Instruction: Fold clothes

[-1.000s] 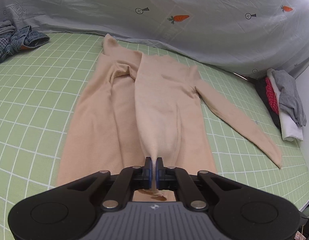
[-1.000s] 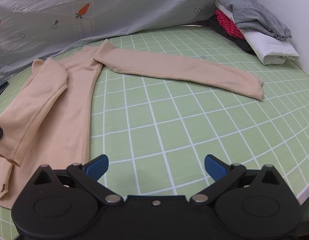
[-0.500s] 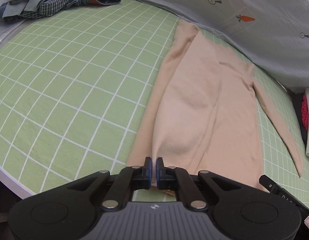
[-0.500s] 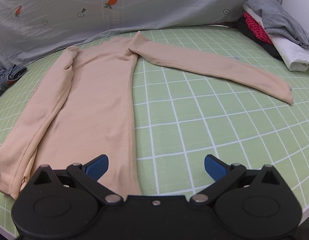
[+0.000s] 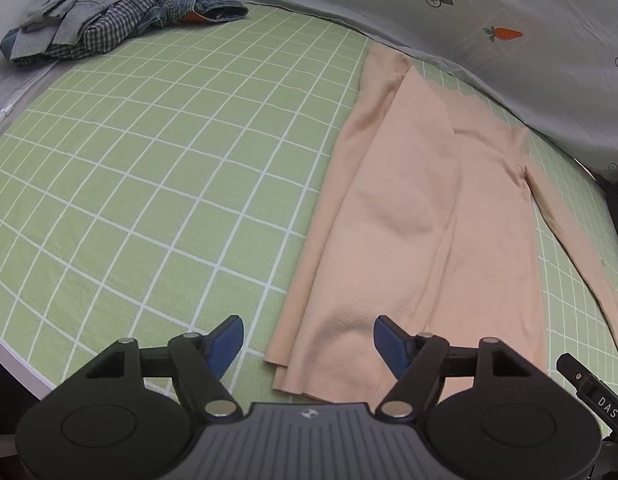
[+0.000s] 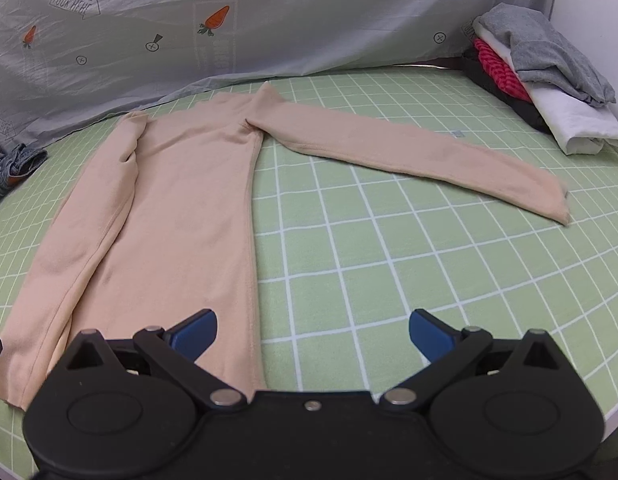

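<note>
Beige top (image 6: 181, 200): soft matt knit cloth. Green gridded mat (image 5: 149, 184): matt, smooth. Grey printed sheet (image 6: 269, 20): thin, creased cloth; gripper bodies matt black plastic.

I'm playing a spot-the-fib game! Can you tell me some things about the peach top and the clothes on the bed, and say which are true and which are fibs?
1. One sleeve of the peach top is folded along its body. True.
2. The other sleeve is folded in too. False: it lies stretched out across the green checked mat.
3. The left gripper pinches the top. False: its jaws are opening and the cloth lies loose between them.
4. The right gripper holds nothing. True.
5. A stack of clothes sits at the mat's far corner. True.
</note>
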`<control>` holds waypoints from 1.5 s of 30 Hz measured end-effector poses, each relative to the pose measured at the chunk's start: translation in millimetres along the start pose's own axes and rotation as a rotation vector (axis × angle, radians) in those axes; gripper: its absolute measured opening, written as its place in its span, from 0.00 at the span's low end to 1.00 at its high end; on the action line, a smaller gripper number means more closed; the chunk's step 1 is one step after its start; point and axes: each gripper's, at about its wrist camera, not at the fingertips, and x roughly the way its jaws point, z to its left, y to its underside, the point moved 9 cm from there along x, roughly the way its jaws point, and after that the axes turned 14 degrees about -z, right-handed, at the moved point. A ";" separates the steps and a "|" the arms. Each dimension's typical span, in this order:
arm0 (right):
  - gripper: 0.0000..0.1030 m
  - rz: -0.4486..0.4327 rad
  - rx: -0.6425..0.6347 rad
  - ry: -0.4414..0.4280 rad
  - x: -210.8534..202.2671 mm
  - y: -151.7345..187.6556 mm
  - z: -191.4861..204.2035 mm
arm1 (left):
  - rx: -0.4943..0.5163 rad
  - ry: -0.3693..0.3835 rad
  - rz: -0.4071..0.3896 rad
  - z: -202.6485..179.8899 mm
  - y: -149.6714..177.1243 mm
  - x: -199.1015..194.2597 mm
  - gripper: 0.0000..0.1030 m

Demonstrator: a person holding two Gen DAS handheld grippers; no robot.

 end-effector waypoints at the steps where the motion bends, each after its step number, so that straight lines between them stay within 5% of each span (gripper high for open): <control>1: 1.00 -0.001 0.005 0.000 1.3 -2.7 -1.1 | 0.009 -0.008 -0.003 -1.7 -2.9 0.3 0.73; 14: 1.00 -0.013 0.074 -0.018 37.5 -29.5 -28.0 | 0.075 -0.017 -0.008 -40.5 -25.1 26.5 0.77; 25: 1.00 0.013 0.198 0.121 112.1 -63.4 -97.2 | 0.088 -0.080 0.034 -60.2 -66.6 95.8 0.77; 31: 1.00 -0.005 0.184 0.306 147.0 -80.5 -155.0 | 0.200 -0.094 0.066 -71.9 -87.4 138.7 0.78; 37: 1.00 -0.030 0.214 0.432 147.7 -73.8 -210.9 | 0.234 -0.105 0.080 -68.0 -88.9 154.6 0.90; 45: 1.00 -0.037 0.198 0.444 148.5 -74.1 -220.5 | 0.179 -0.126 0.082 -61.5 -87.7 157.1 1.00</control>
